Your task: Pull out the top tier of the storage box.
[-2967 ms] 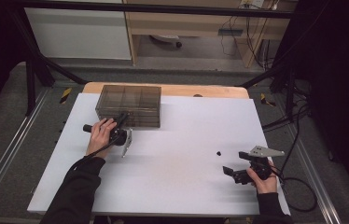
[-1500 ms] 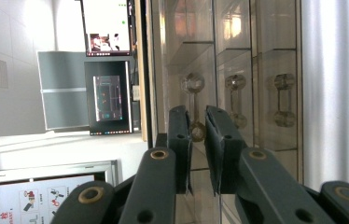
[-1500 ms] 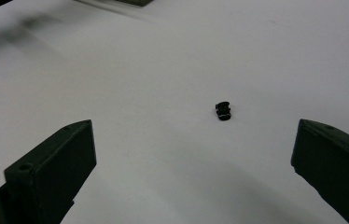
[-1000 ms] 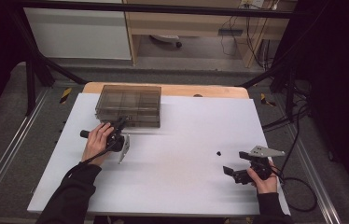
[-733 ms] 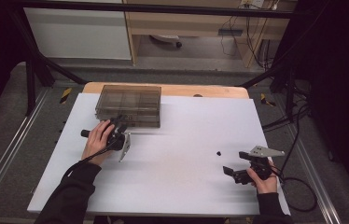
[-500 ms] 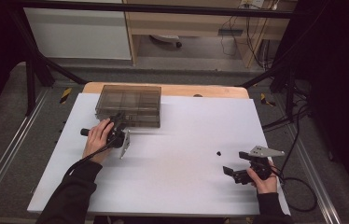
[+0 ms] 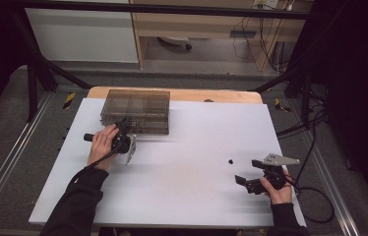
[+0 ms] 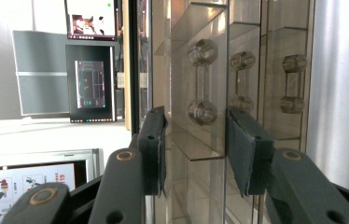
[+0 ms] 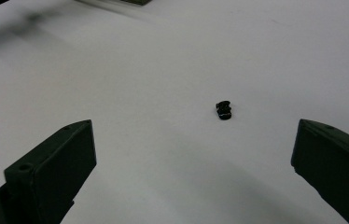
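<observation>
Leftmost, the left gripper (image 7: 123, 133) lay on its side at the near front of the box (image 7: 136, 109), a smoky clear drawer case standing at the far left of the white counter (image 7: 182, 196). In the left gripper view, its fingers (image 8: 153, 148) straddled a dumbbell-shaped handle (image 8: 202, 83) on the front of the box, one finger on each side of it; they had just been closing, yet a narrow gap showed on both sides, so the pads were not pressing on it. Two more such handles sat beside that one, toward the right of that view. Farther right, well apart from the box, a small black part (image 7: 231, 161) lay alone on the bare counter. Just beyond it, at the near right corner, the right gripper (image 7: 251, 174) rested in the person's hand with its fingers (image 9: 53, 170) spread wide and empty; in the right gripper view the part (image 9: 224, 110) lay ahead of them, untouched.
</observation>
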`<state>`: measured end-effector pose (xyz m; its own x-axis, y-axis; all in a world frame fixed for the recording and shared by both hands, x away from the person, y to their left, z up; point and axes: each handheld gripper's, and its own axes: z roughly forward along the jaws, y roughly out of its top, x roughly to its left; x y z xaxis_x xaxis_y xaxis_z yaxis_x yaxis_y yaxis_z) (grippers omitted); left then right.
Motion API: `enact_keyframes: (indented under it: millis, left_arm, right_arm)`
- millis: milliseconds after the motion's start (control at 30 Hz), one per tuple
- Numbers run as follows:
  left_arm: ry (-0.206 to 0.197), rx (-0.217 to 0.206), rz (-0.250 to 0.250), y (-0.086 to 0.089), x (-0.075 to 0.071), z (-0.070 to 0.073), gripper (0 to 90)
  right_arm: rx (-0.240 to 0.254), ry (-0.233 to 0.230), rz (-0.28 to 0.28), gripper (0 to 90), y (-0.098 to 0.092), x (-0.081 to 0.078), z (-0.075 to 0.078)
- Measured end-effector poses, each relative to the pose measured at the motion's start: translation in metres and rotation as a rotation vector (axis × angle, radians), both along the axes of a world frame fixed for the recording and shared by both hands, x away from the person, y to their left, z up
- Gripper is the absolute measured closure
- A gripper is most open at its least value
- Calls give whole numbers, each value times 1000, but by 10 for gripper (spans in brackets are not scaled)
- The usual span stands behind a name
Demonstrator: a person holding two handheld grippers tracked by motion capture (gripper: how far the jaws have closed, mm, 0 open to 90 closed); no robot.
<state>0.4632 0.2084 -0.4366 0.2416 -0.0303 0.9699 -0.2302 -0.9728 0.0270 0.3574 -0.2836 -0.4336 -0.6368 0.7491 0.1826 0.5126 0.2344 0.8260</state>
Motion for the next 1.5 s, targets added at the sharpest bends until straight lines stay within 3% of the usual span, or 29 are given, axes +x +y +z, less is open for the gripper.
enact_keyframes:
  millis: [1500]
  left_arm:
    - [-4,2,-20,0,-22,0,612]
  right_arm:
    - [-5,4,1,7,1,0,-1]
